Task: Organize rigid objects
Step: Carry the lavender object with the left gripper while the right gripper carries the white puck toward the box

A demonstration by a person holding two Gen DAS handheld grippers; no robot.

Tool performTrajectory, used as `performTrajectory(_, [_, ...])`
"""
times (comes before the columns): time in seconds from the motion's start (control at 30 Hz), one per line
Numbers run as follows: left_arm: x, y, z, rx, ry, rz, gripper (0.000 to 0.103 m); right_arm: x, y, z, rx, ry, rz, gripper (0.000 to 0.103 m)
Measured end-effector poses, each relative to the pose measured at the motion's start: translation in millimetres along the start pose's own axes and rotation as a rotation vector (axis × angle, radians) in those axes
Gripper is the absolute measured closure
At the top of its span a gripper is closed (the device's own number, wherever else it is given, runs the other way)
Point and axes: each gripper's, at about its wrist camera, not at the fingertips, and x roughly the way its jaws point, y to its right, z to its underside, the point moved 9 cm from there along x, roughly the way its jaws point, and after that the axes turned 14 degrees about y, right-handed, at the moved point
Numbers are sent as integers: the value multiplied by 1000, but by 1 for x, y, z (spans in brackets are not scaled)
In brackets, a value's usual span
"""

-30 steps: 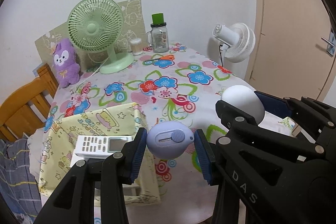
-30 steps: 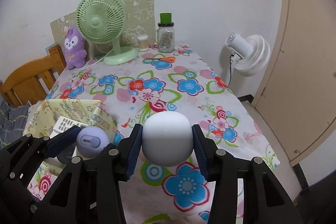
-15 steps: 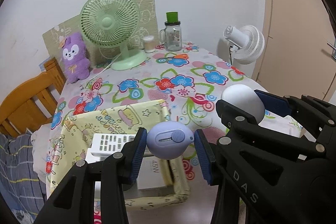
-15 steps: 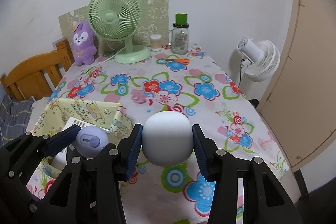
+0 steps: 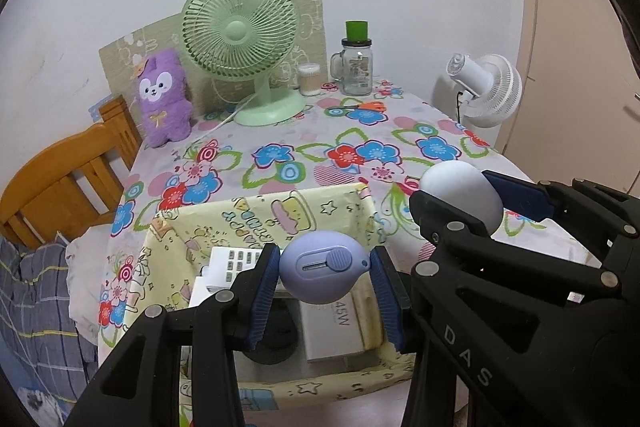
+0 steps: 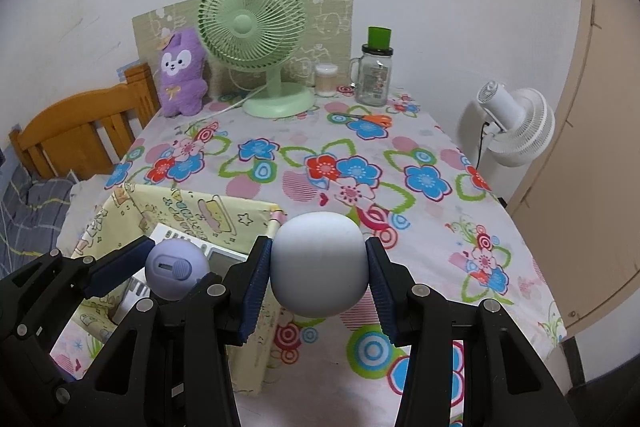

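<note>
left wrist view: the left gripper [image 5: 325, 269] has its fingers clamped on a purple egg-shaped cutter [image 5: 322, 267], hanging over the open yellow fabric box [image 5: 280, 211] on the bench [image 6: 420, 163]. this looks like the drop-off step; next, lower and part the fingers above the remote [image 5: 234, 261] and white carton [image 5: 332, 327]. the right gripper [image 6: 318, 273] pinches a white rounded object [image 6: 318, 269] just beside the box, over the bench.

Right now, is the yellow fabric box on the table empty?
No: in the left wrist view the yellow fabric box already holds a white remote control and a white carton.
</note>
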Motion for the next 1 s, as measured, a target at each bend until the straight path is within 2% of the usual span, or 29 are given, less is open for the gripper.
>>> performTrajectory(0.5, [5, -31, 21, -54, -35, -17, 55, 8, -25, 4, -12, -10, -22, 53])
performTrajectory(1.0, [16, -63, 40, -110, -78, -52, 55, 19, -67, 9, -65, -28, -89, 52])
